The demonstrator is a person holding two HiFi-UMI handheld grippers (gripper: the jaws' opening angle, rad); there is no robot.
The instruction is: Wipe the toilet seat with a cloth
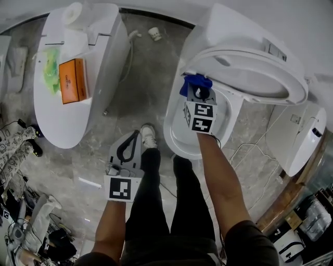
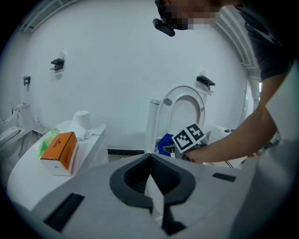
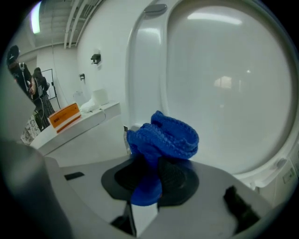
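Note:
A white toilet (image 1: 177, 130) stands at centre right with its lid (image 1: 255, 72) raised. My right gripper (image 1: 196, 88) reaches over the bowl's back left rim, near the hinge, shut on a bunched blue cloth (image 1: 194, 82). In the right gripper view the blue cloth (image 3: 163, 135) bulges out past the right gripper (image 3: 152, 170), close to the raised lid (image 3: 224, 93). My left gripper (image 1: 130, 148) hangs low over the floor to the left of the toilet, shut and holding nothing. In the left gripper view the left gripper (image 2: 150, 179) points toward the toilet and the blue cloth (image 2: 164, 144).
A second toilet (image 1: 62, 119) with a closed lid stands at the left. It carries an orange box (image 1: 73, 80), a green packet (image 1: 51, 70) and a paper roll (image 1: 73, 13). The person's legs and a shoe (image 1: 149, 136) are between the toilets. Another white fixture (image 1: 302, 135) is at the right.

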